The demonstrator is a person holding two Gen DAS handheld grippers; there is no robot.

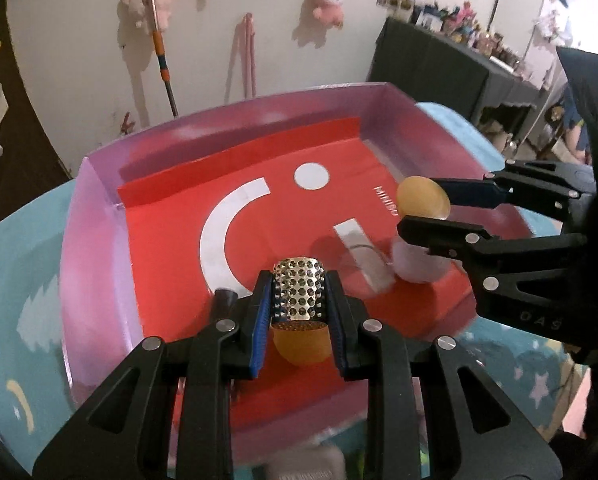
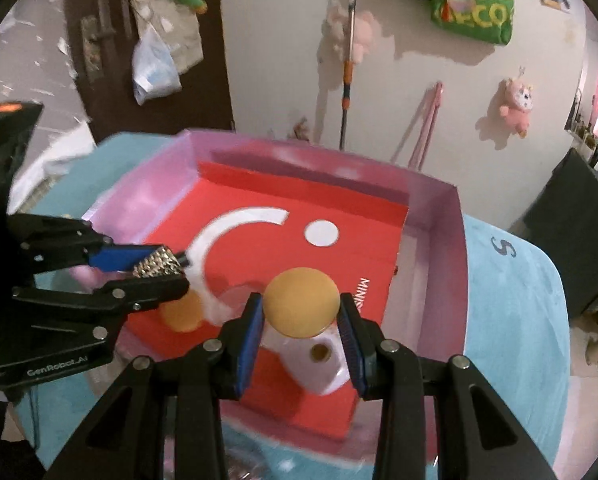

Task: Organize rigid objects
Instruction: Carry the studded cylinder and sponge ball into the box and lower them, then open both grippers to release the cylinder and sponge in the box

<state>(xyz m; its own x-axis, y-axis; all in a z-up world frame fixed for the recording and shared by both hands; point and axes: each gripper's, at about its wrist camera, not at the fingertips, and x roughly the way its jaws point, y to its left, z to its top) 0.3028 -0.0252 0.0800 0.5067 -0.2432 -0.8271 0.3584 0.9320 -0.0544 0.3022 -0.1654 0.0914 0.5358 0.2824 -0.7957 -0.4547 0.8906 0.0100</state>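
Left gripper (image 1: 299, 300): clamped on the studded metal cylinder (image 1: 299, 288), long axis running straight ahead between the fingers; an amber dome cap (image 1: 299, 342) sits at its near end, low over the red liner
Right gripper (image 2: 301, 322): closed on the amber round lid (image 2: 301, 302), disc face tilted up toward the camera; held above the white bottle (image 2: 319, 360)
White bottle: directly below the lid, in the box's near right corner, amber-rimmed mouth showing; whether upright or tipped, can't tell
Key relation: lid above, bottle beneath, so my guess is a short drop straight down; right side is clearly nearer
Pink box (image 1: 95, 216): holds the red liner (image 1: 171, 240) and both pieces, on the blue cover (image 2: 515, 320)
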